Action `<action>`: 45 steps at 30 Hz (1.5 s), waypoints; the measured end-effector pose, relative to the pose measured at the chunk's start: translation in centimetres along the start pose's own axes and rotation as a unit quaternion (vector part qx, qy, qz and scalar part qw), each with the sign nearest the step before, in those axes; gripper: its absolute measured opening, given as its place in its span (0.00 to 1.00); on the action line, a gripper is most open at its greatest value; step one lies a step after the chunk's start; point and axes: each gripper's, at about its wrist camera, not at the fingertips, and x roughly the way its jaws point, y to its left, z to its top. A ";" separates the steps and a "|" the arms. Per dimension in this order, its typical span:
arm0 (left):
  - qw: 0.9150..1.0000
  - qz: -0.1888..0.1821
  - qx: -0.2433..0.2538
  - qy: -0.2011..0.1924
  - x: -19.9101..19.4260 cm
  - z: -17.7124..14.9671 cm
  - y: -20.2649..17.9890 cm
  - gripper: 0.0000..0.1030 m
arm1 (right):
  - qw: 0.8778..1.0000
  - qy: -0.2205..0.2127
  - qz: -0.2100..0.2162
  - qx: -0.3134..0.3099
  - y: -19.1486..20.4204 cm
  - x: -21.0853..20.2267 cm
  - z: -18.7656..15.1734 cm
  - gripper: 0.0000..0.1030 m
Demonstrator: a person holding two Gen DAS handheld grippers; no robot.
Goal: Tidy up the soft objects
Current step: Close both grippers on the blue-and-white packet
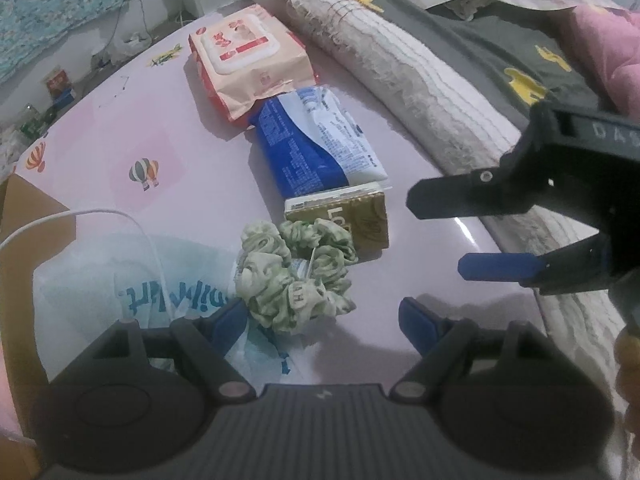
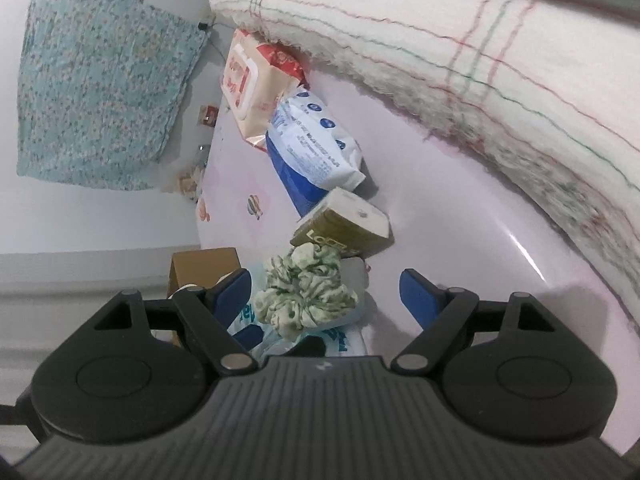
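Note:
A green-and-white scrunchie (image 1: 298, 276) lies on the pink table (image 1: 168, 184), partly on a white plastic bag (image 1: 132, 284). Behind it in a row lie a gold tissue pack (image 1: 352, 216), a blue-and-white wipes pack (image 1: 320, 144) and a peach wipes pack (image 1: 248, 60). My left gripper (image 1: 324, 320) is open just in front of the scrunchie, its left pad beside it. My right gripper (image 1: 436, 236) is open at the right, above the table. In the right wrist view the scrunchie (image 2: 308, 292) lies between my right gripper's (image 2: 324, 296) open fingers, ahead of them.
A rolled cream towel (image 1: 380, 56) lies along the table's far right edge, with a grey blanket (image 1: 500, 40) and pink bedding behind. A white cable (image 1: 120, 220) crosses the plastic bag. A brown cardboard box (image 1: 32, 216) sits at the left edge.

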 end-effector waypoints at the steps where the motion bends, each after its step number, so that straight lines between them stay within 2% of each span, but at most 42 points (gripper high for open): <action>1: 1.000 0.004 -0.001 0.001 0.3 0.1 0.0 0.82 | 1.000 0.004 0.001 -0.001 0.0 0.3 0.2 0.79; 6: 1.000 0.023 -0.019 0.007 1.6 0.8 0.4 0.82 | 1.000 0.020 0.009 0.003 -0.1 1.4 1.1 0.79; 11: 0.999 0.021 -0.048 0.009 2.4 1.3 1.3 0.85 | 0.999 0.049 0.007 0.017 -0.3 3.5 1.6 0.77; 20: 0.998 0.021 -0.044 0.029 4.0 1.9 2.3 0.85 | 0.996 0.090 0.002 0.024 0.3 7.9 2.6 0.70; 22: 0.998 0.020 -0.047 0.026 4.0 2.0 2.3 0.81 | 0.995 0.095 0.000 0.030 0.3 8.6 2.8 0.68; 25: 0.999 0.009 -0.049 0.023 3.8 2.1 2.3 0.69 | 0.994 0.100 -0.002 0.036 0.0 9.1 3.1 0.64; 27: 0.999 0.007 -0.045 0.017 3.3 2.1 2.0 0.60 | 0.994 0.104 0.003 0.042 -0.2 9.4 3.3 0.52; 28: 0.999 0.008 -0.041 0.013 3.1 2.0 1.7 0.59 | 0.994 0.105 0.004 0.043 -0.3 9.5 3.4 0.45; 29: 0.999 0.010 -0.035 0.008 2.8 2.0 1.5 0.54 | 0.994 0.105 0.005 0.043 -0.3 9.5 3.4 0.43; 30: 0.999 0.013 -0.029 0.003 2.5 1.9 1.3 0.47 | 0.994 0.105 0.006 0.041 -0.3 9.4 3.4 0.38; 31: 1.000 0.015 -0.024 0.000 2.3 1.9 1.1 0.45 | 0.994 0.105 0.007 0.039 -0.2 9.3 3.4 0.31; 34: 1.000 0.009 -0.024 -0.005 1.7 2.0 0.9 0.44 | 0.994 0.106 0.010 0.032 -0.1 8.8 3.4 0.27; 37: 1.000 0.000 -0.026 -0.007 1.4 2.3 1.0 0.48 | 0.994 0.109 0.011 0.024 0.1 7.9 3.5 0.29; 38: 1.000 0.002 -0.026 -0.006 1.3 2.5 1.0 0.52 | 0.994 0.110 0.007 0.015 0.5 7.7 3.6 0.29; 39: 1.000 0.002 -0.028 -0.006 1.2 2.7 1.2 0.63 | 0.994 0.110 0.005 0.005 0.8 7.4 3.7 0.31; 41: 0.999 -0.005 -0.038 -0.014 0.6 3.3 1.9 0.72 | 0.994 0.105 0.004 -0.018 1.8 6.4 4.1 0.39; 42: 0.999 -0.010 -0.045 -0.024 0.1 3.6 2.4 0.73 | 0.995 0.100 0.007 -0.028 2.2 6.0 4.2 0.49; 45: 0.996 -0.035 -0.074 -0.044 -0.7 4.9 4.1 0.79 | 0.996 0.067 0.017 -0.055 3.5 4.1 5.6 0.60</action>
